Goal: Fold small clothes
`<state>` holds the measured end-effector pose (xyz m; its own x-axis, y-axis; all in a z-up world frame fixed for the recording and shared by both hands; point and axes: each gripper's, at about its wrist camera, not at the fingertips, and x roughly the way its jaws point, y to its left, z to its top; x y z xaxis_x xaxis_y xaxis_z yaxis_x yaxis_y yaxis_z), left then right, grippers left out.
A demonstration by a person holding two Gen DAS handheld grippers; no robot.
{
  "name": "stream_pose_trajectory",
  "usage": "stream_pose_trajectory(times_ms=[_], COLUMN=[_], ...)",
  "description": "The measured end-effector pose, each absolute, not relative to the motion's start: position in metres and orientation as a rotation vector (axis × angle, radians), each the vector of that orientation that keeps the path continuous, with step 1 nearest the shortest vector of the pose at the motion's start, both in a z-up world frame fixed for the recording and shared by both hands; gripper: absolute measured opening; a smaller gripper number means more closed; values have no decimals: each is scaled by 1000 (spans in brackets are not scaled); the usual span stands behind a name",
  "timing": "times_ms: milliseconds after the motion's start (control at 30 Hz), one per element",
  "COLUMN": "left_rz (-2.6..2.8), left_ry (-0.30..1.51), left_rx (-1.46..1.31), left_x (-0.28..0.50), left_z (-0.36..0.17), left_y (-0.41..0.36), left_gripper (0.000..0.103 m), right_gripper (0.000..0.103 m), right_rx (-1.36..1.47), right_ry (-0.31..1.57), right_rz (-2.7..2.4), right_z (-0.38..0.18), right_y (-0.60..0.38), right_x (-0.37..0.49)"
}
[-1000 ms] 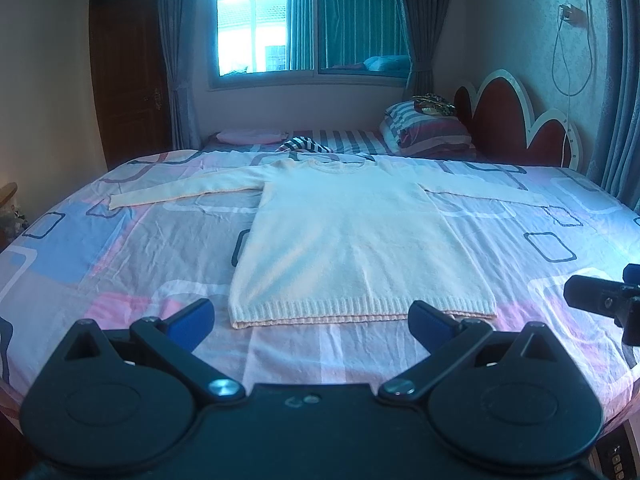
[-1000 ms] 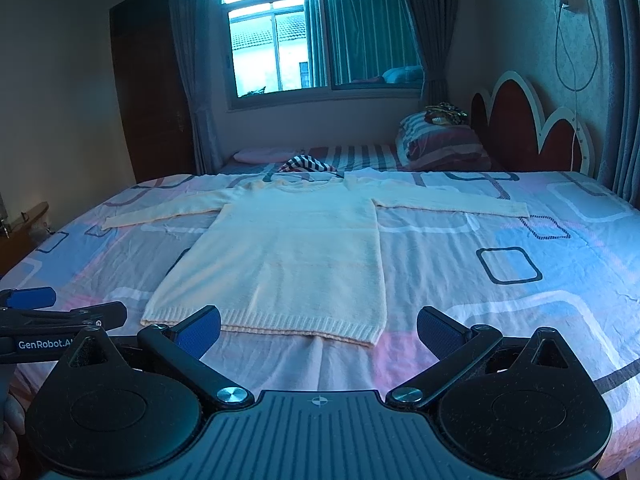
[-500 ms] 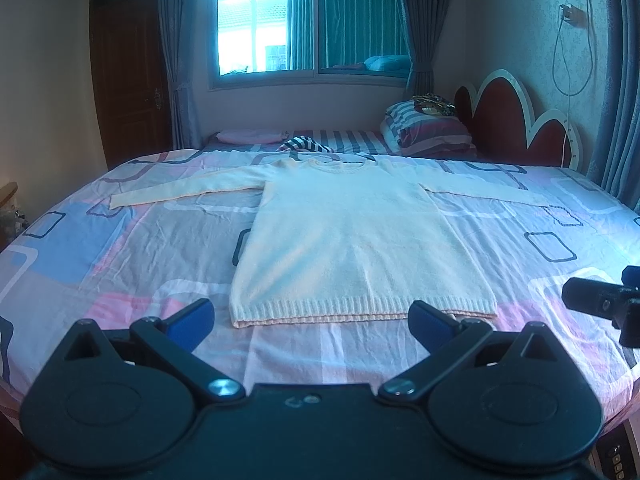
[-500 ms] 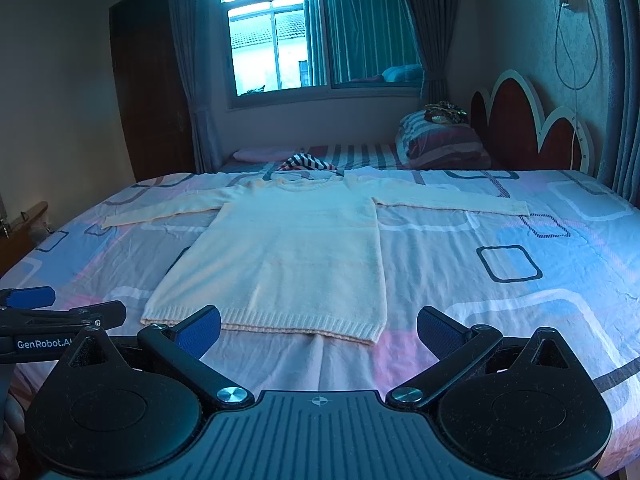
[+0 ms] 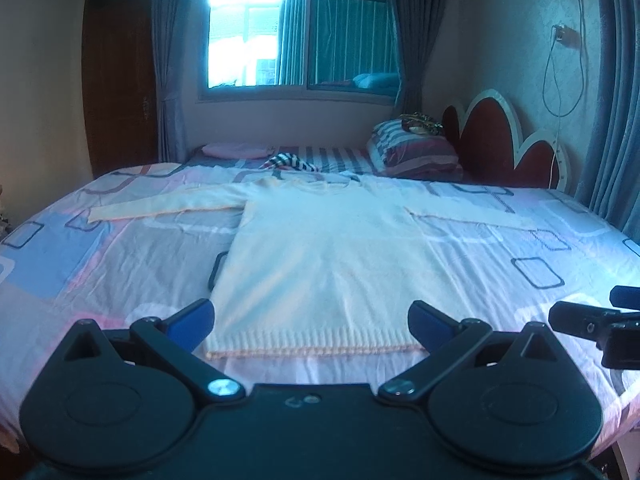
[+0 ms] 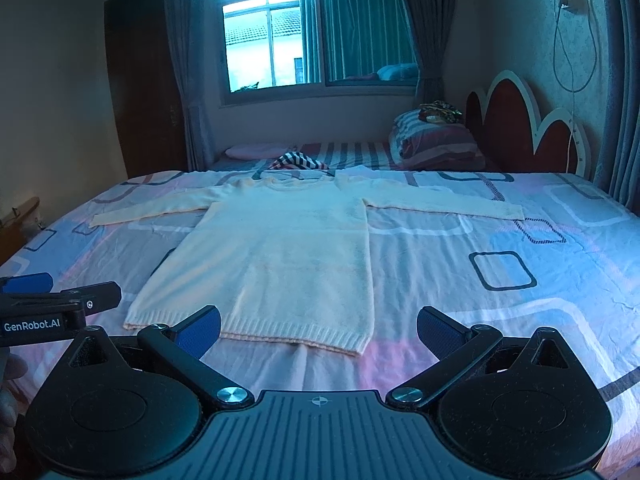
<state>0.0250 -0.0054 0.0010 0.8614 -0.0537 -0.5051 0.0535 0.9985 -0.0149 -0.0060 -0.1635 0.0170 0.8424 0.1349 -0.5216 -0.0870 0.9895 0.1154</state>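
Against the pictures from a second ago I see my left gripper [image 5: 311,318] moved closer to the bed: the sweater's hem now sits right between its blue pads, where earlier it lay further ahead, and the picture is slightly blurred. My right gripper [image 6: 318,328] has barely shifted; its view matches the earlier one almost exactly. Going from the left: a dark wooden door [image 5: 118,96] and grey curtains flank a bright window [image 6: 316,36]. On the bed, the sheet [image 6: 500,272] is thin, creased cotton printed with pink, blue and white blocks and dark rounded squares. The cream sweater [image 5: 320,256] lies flat in the middle of it, face down or up I cannot tell, both sleeves stretched straight out sideways, its knit soft and fuzzy with a ribbed band along the hem nearest me. Beyond its collar lies a striped black-and-white cloth [image 6: 298,160], then a folded striped quilt [image 6: 436,140] by the scalloped red headboard [image 6: 532,128] at the right, with a white cable hanging on the wall above. Both tools stand spread wide, holding nothing, their textured blue pads [image 6: 436,330] hovering over the near edge of the bed, the left one over the hem, the right one just past the sweater's right lower corner.
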Motion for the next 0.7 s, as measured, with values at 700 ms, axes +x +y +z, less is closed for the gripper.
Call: stream_pose_trajectory(times_ms=[700], left_rz=[-8], left_ry=[572], left_rx=[26], left_x=[159], left_z=[-12], left_y=[-28], left_gripper=[102], right_gripper=[103], right_rx=[112], right_ry=[548], right_rz=[8], right_z=[8], right_y=[-239], right_x=[128])
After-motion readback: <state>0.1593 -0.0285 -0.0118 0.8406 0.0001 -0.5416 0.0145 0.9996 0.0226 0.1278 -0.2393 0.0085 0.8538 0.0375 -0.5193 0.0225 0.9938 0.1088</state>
